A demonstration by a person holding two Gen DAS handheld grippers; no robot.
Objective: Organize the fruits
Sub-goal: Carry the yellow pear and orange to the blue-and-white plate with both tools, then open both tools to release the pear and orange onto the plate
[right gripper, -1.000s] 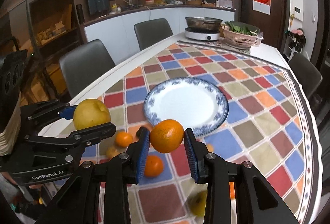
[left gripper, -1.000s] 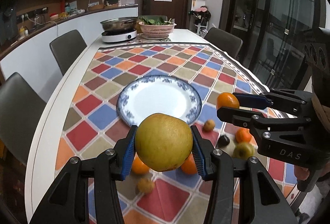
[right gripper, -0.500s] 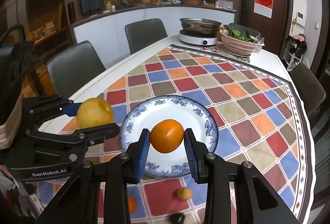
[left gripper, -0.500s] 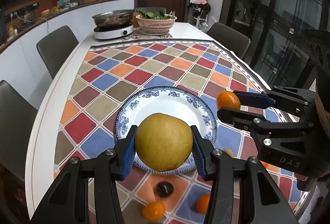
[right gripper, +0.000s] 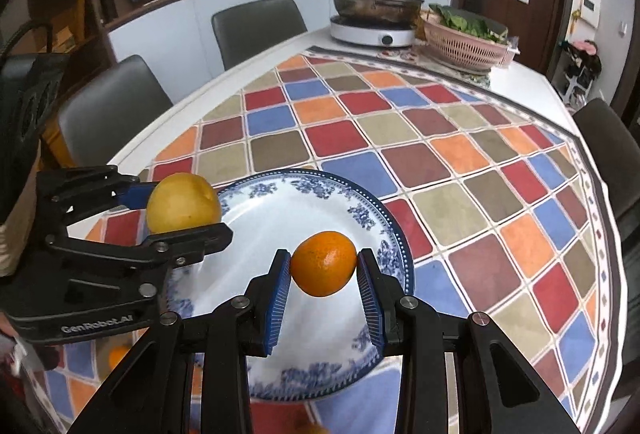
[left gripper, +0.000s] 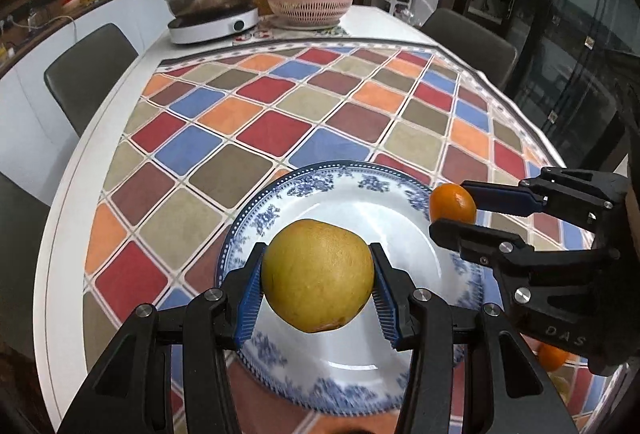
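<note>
In the left wrist view, the left gripper (left gripper: 318, 286) holds a yellow pear (left gripper: 318, 280) clamped between its two blue pads (left gripper: 249, 300), the fruit filling the gap from side to side and carried above the plate (left gripper: 280, 210), which lies directly under and beyond the fingertips on the checked tablecloth (left gripper: 280, 130). To the right of these fingers the right gripper (left gripper: 454, 212) reaches in from the side, closed on an orange (left gripper: 453, 202) above the plate's right rim. In the right wrist view, the right gripper (right gripper: 323, 268) pinches the orange (right gripper: 323, 263) between its pads, narrow set, with the white middle of the plate (right gripper: 280, 218) just below and ahead of the fingertips. To the left of these fingers the left gripper (right gripper: 182, 212) comes in sideways with the pear (right gripper: 182, 202) over the plate's left rim. Far beyond the fingers stand a pan (right gripper: 376, 4) and a pink basket (right gripper: 464, 42) of greens.
</note>
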